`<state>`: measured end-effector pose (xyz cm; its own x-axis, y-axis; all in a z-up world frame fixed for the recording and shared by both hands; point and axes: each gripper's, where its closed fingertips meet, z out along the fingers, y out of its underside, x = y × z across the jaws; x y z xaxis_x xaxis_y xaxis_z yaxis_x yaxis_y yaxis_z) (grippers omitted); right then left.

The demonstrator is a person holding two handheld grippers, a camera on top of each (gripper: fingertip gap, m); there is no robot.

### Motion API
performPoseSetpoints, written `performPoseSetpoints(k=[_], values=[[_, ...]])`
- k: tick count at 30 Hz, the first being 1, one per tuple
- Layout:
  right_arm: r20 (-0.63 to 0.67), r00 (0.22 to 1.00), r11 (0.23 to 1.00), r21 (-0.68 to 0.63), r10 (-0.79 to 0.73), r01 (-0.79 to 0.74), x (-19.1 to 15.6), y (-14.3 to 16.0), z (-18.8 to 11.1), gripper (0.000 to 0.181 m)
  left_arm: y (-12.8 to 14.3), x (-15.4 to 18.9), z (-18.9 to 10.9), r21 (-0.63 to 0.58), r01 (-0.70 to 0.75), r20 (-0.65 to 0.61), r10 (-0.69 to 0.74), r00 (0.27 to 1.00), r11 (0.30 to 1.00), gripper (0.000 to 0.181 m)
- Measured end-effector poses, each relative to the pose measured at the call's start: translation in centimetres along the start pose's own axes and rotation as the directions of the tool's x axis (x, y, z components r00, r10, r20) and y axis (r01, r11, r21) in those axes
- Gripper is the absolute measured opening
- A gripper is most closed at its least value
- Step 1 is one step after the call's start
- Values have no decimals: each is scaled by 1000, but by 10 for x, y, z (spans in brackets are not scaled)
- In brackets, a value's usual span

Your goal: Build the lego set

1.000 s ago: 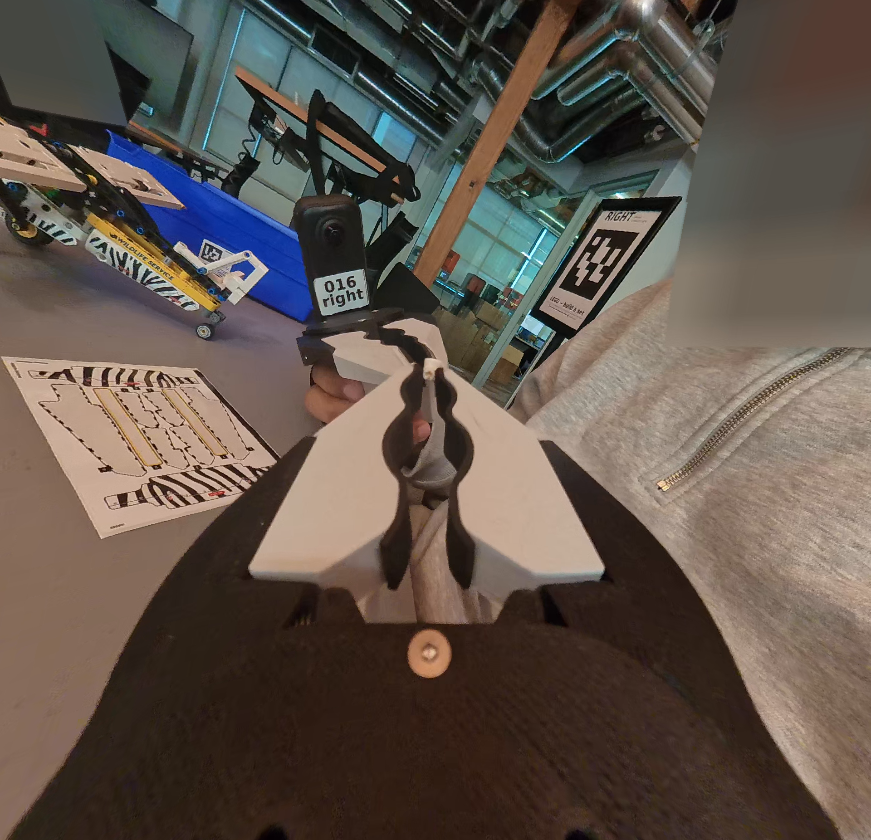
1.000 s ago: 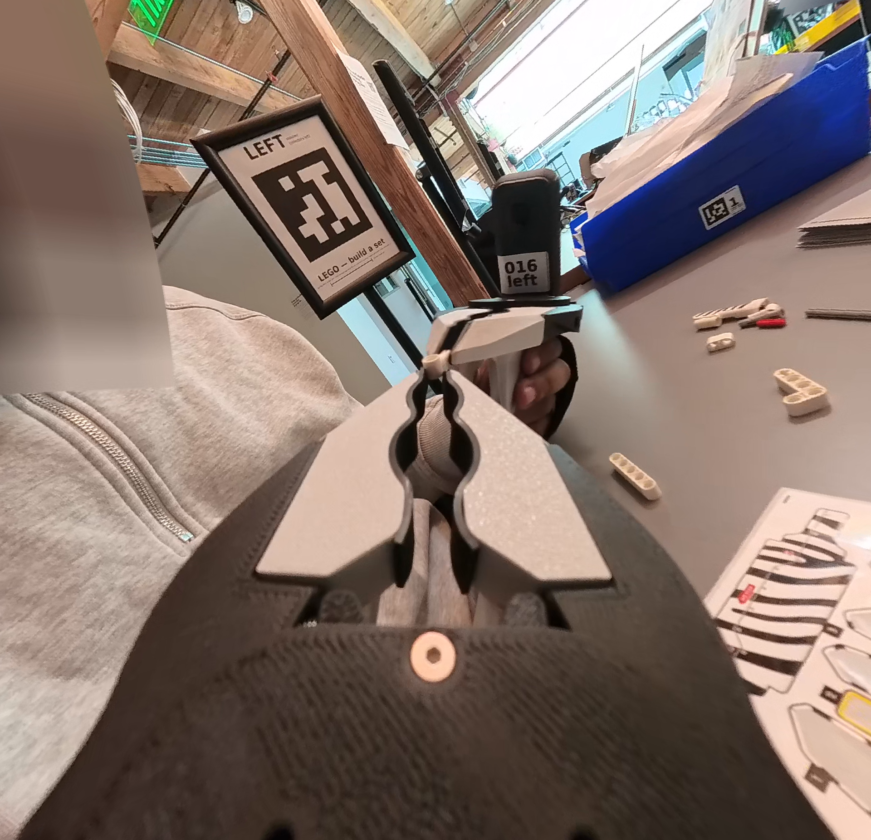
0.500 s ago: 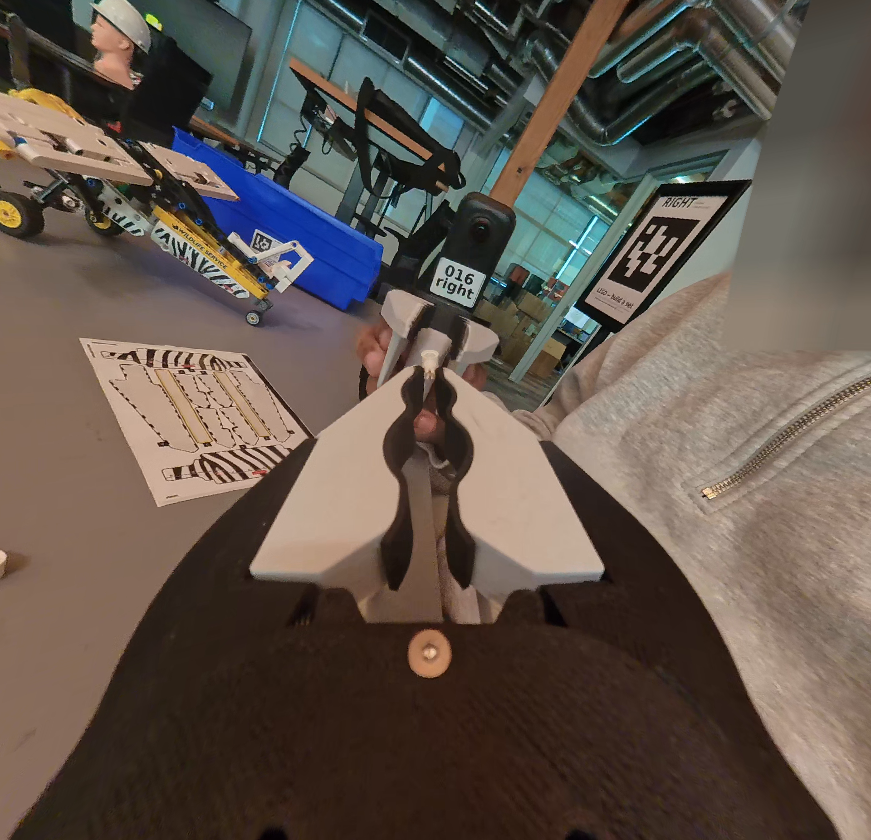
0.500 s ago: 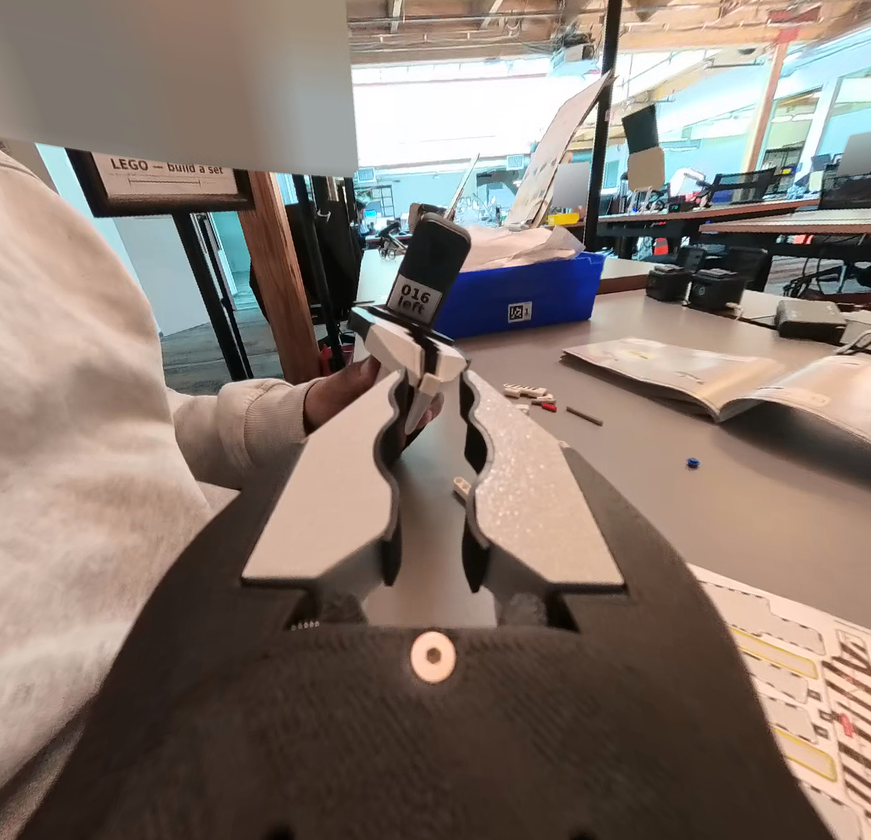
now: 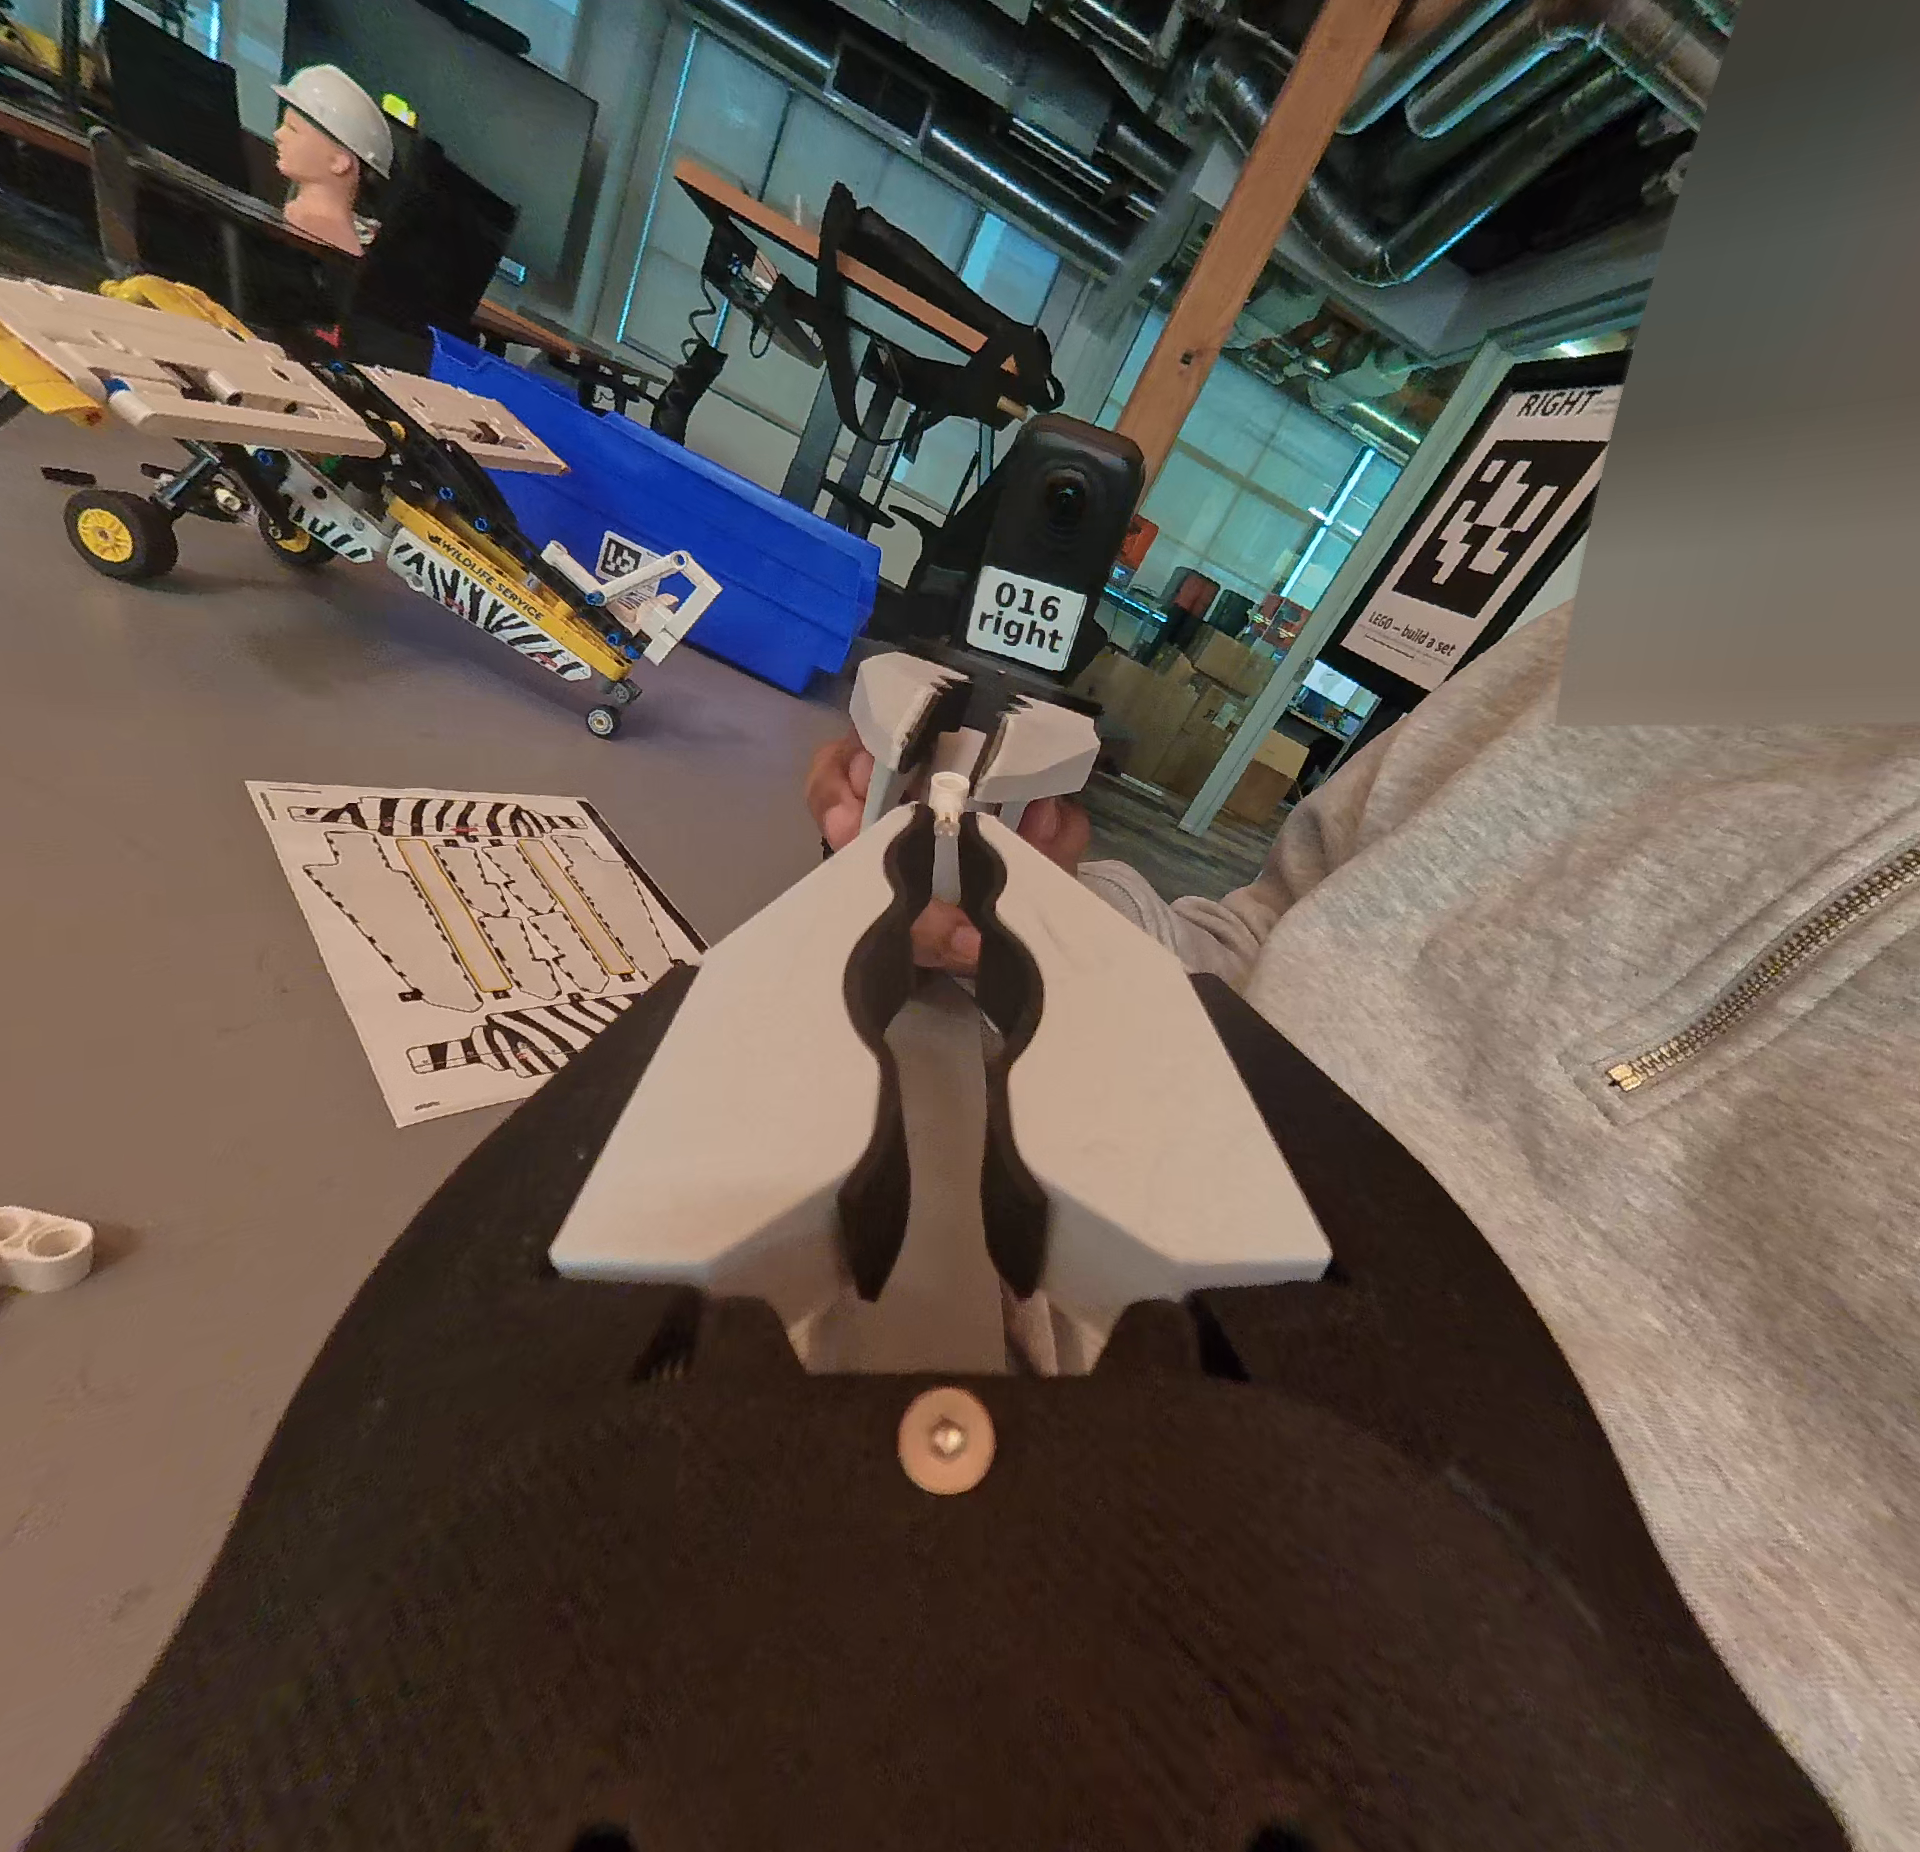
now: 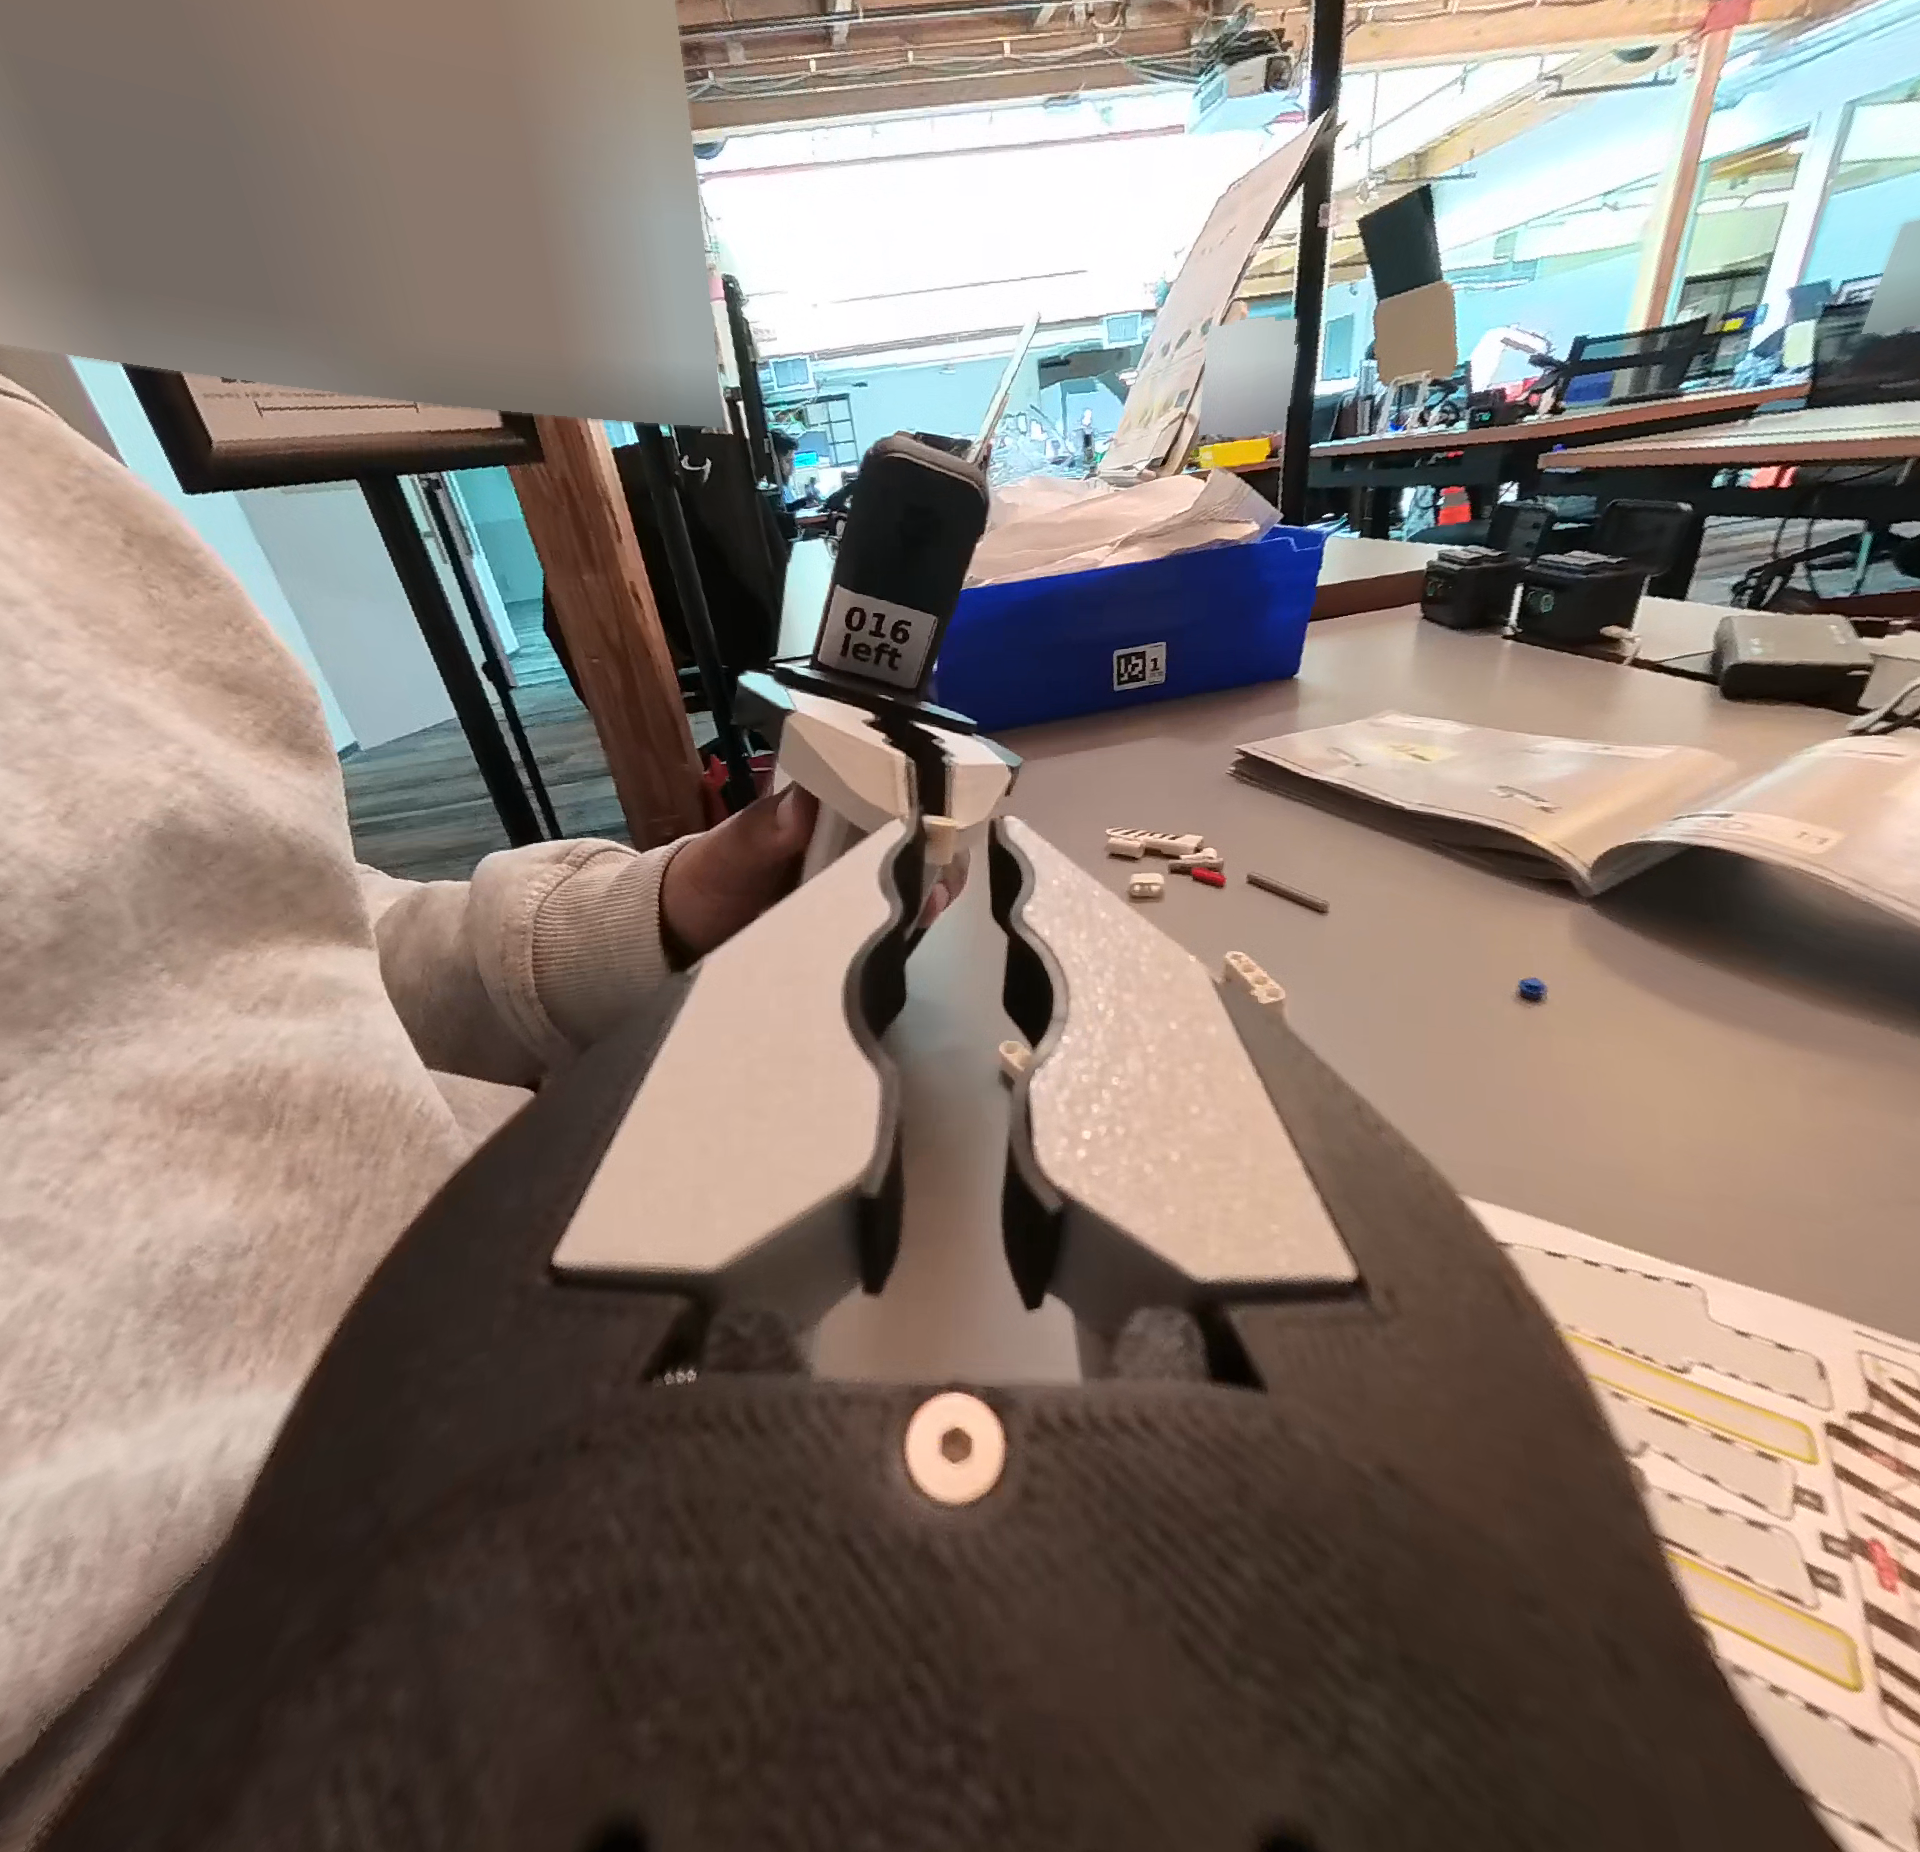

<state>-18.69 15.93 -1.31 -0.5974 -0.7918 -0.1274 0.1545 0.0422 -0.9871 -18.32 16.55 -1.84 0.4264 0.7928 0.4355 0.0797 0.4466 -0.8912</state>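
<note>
My left gripper [image 5: 943,828] is shut on a small white peg [image 5: 945,800] that sticks out past its tips. The right gripper [image 5: 971,753] faces it just beyond the peg, jaws apart. In the right wrist view my right gripper [image 6: 951,836] is open and empty, and the left gripper [image 6: 920,779] holds the peg [image 6: 940,834] right at my fingertips. Both are held in the air over the near table edge. The partly built lego vehicle [image 5: 312,493], with yellow wheels and zebra stripes, stands at the far left of the table.
A sticker sheet [image 5: 468,929] lies flat on the grey table and also shows in the right wrist view [image 6: 1714,1439]. A blue bin [image 6: 1122,618], an open booklet [image 6: 1507,794], loose white pieces [image 6: 1164,852], a white beam [image 6: 1252,971] and a white connector [image 5: 42,1246] lie around. A grey sleeve [image 6: 260,867] is close on the left. The partly built lego vehicle [image 5: 312,493] lies around 30 cm away from my right fingertips.
My right gripper has gone from shut to open. Both grippers have swung toward the table, still tip to tip. The left gripper keeps the white peg.
</note>
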Motion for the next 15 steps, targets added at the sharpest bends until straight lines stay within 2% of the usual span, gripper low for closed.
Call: performPoseSetpoints(k=[10,13,14,15], values=[[14,1000,999,-35,16,-16,-3,5,5,6,1,-2,1,-7,1,9,-1,1000,1000,2],[16,999,998,-37,51,-50,0,4,7,6,-1,-6,0,-5,-10,47,11,999,1000,3],[15,998,997,-43,63,-62,2,5,8,6,-1,-8,-2,-18,-20,77,21,997,1000,7],[11,997,996,-49,72,-72,4,5,8,6,-1,-12,-5,-37,-30,126,34,991,999,19]])
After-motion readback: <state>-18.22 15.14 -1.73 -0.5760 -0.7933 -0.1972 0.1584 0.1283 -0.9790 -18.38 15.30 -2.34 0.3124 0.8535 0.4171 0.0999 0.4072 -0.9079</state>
